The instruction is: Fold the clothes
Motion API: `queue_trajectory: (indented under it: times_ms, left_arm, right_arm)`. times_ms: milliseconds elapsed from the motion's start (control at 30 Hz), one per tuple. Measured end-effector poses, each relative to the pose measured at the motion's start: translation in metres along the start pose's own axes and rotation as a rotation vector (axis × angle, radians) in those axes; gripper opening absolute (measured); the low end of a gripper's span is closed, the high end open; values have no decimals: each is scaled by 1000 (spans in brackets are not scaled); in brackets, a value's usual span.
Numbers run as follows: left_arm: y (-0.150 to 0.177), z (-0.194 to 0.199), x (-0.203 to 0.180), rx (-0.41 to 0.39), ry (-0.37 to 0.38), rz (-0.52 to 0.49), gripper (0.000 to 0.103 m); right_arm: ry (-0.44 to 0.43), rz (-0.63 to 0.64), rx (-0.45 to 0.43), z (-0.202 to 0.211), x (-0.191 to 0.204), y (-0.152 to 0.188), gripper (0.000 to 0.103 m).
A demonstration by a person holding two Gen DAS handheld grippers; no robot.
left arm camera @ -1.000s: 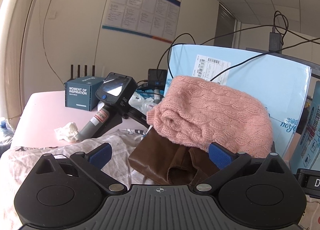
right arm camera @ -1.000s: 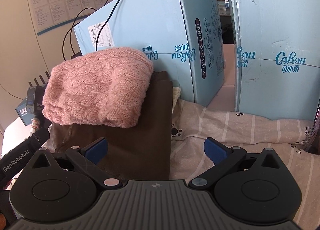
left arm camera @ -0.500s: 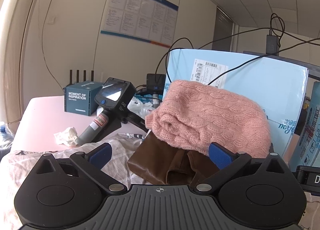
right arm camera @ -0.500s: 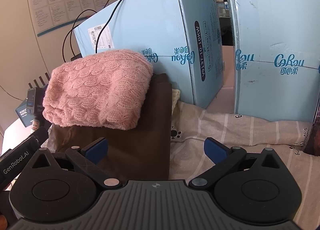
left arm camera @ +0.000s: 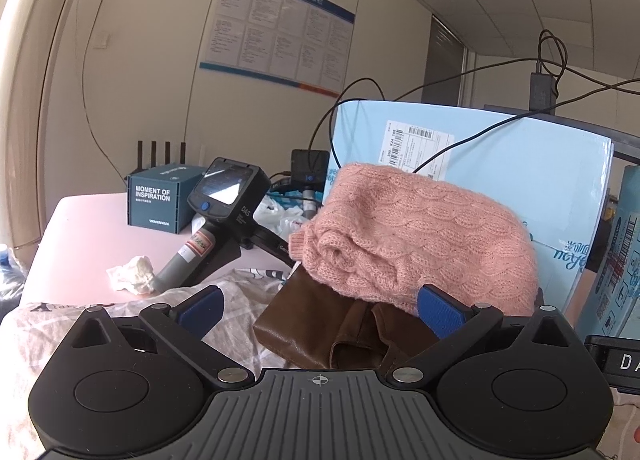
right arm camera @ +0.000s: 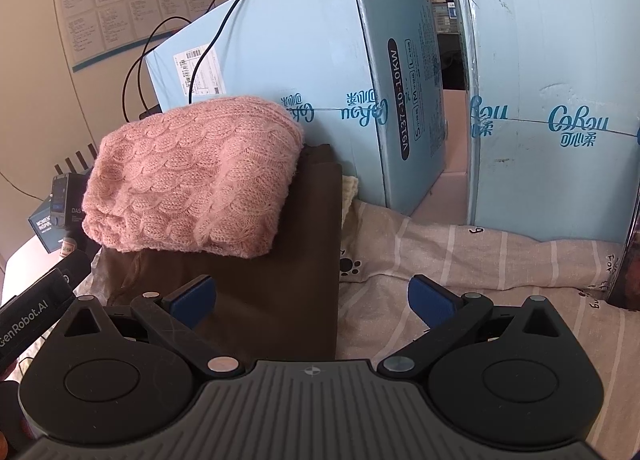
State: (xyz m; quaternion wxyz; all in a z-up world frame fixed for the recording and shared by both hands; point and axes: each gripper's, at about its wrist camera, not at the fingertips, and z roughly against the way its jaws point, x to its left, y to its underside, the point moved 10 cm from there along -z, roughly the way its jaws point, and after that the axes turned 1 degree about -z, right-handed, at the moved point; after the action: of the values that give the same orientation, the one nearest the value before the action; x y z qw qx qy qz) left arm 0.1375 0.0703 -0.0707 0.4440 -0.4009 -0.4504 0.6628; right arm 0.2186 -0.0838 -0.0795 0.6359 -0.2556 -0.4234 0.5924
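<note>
**Two Claws Held Wide Before a Stack of Folded Clothes**

The left claw [left arm camera: 318, 308] was seen spread wide, its two blue-padded fingers [left arm camera: 200, 306] well apart and nothing held between them. The right claw [right arm camera: 312, 298] was likewise found fully parted and empty.

Just beyond both claws, two folded garments were stacked: one pink cable-knit sweater [left arm camera: 416, 244] was laid on top of one brown garment [right arm camera: 280, 280]. The stack was rested on a striped sheet [right arm camera: 480, 260] printed with paw marks; a small patch of cream fabric [right arm camera: 349, 195] was seen beside the brown garment.

Behind the stack, two pale blue cartons [right arm camera: 304, 71] were stood side by side. "Cobau" and "V9137-10-10KW" were read on the nearer one, together with one white barcode label; the script was repeated on the second carton [right arm camera: 560, 99].

To the left, on a pink worktop [left arm camera: 88, 236], one teal box [left arm camera: 160, 199] lettered "MOMENT OF INSPIRATION" was placed, with four black antennas [left arm camera: 160, 153] standing behind it. One spare handheld device [left arm camera: 224, 215] marked "DAS" was laid nearby, and one crumpled tissue [left arm camera: 132, 274] beside it. "GenRobot.AI" was read on a black bar [right arm camera: 28, 320] at the edge of the right view. One wall chart [left arm camera: 276, 43] was hung behind; its text could not be read.
</note>
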Motion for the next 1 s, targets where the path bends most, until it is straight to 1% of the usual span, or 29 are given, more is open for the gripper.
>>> queue_trajectory:
  times_ms: [300, 633, 1000]
  left_arm:
    - [-12, 9, 2, -32, -23, -13, 103]
    - [-16, 13, 0, -40, -34, -29, 103]
    - [-16, 14, -3, -42, -27, -40, 103]
  right_arm:
    - [-17, -7, -17, 8, 2, -5, 103]
    - [-23, -7, -29, 14, 1, -10, 103]
    - [-18, -6, -31, 14, 0, -11, 103]
